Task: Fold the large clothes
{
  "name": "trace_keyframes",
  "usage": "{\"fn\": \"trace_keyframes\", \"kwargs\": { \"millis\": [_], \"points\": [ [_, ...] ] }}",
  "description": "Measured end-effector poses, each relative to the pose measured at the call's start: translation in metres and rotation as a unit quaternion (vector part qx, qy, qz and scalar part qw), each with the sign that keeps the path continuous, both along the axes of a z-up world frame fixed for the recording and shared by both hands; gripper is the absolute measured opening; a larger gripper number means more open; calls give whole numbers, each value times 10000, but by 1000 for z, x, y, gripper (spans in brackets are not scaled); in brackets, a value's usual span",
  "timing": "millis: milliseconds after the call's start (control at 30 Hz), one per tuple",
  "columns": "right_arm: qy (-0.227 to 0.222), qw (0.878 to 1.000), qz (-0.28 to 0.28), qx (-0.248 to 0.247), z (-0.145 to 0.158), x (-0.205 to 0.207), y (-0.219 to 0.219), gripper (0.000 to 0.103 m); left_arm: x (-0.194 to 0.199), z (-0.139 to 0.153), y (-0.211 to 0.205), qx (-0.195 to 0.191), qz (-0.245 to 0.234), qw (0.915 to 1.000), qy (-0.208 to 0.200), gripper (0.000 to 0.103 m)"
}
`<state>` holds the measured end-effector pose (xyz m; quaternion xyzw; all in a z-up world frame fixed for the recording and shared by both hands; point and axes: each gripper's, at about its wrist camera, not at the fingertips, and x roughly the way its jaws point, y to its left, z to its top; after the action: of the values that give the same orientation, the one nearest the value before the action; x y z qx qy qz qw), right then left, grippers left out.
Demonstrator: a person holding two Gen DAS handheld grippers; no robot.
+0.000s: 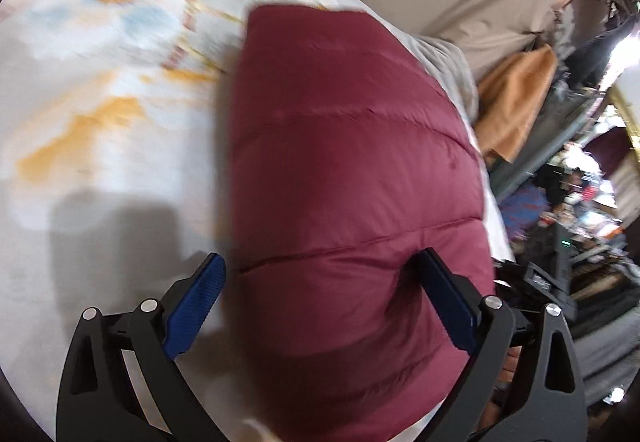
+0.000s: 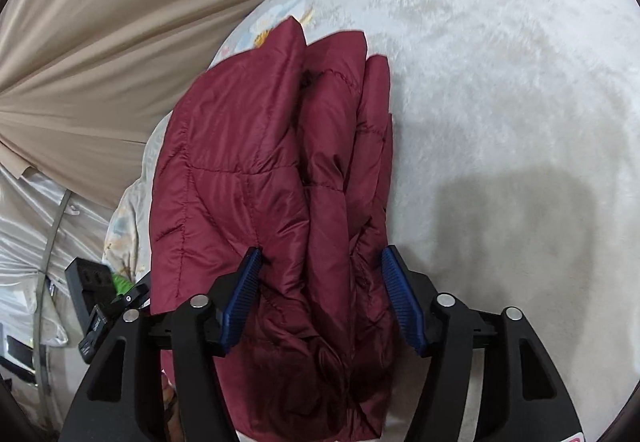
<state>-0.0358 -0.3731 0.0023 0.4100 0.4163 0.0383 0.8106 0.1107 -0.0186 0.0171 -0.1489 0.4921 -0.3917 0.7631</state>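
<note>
A maroon quilted puffer jacket (image 1: 348, 162) lies folded into a thick bundle on a pale flowered bedspread (image 1: 100, 102). My left gripper (image 1: 320, 262) is open, its blue-padded jaws standing on either side of the near end of the bundle. In the right wrist view the jacket (image 2: 272, 170) shows as several stacked padded layers. My right gripper (image 2: 320, 258) is open as well, with the jaws straddling the layered near edge; the pads touch or nearly touch the fabric.
The bedspread (image 2: 500, 82) stretches wide to one side of the jacket. Beige curtain fabric (image 2: 100, 42) hangs beyond the bed edge. A tan cloth (image 1: 516, 102) and cluttered shelves (image 1: 580, 222) lie past the bed. A black device (image 2: 92, 294) sits at the bed's edge.
</note>
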Motion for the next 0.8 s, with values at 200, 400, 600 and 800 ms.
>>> {"fn": "trace_keyframes", "kwargs": {
  "millis": [200,400,600,800],
  "points": [
    [-79,9996,146,219,-10,9,2,61,7,-4,-16,-124,-331,9992,183,92],
    [-439,9983,323,-183,16,18,17,21,4,32,-21,-139,-442,9976,-521,59],
    [-1434,9825,596,-1029,94,50,44,18,17,98,2,-492,-368,9875,-1452,53],
    [-2229,9611,861,-1387,143,125,72,21,50,153,36,-433,-59,9655,-2568,55]
  ]
}}
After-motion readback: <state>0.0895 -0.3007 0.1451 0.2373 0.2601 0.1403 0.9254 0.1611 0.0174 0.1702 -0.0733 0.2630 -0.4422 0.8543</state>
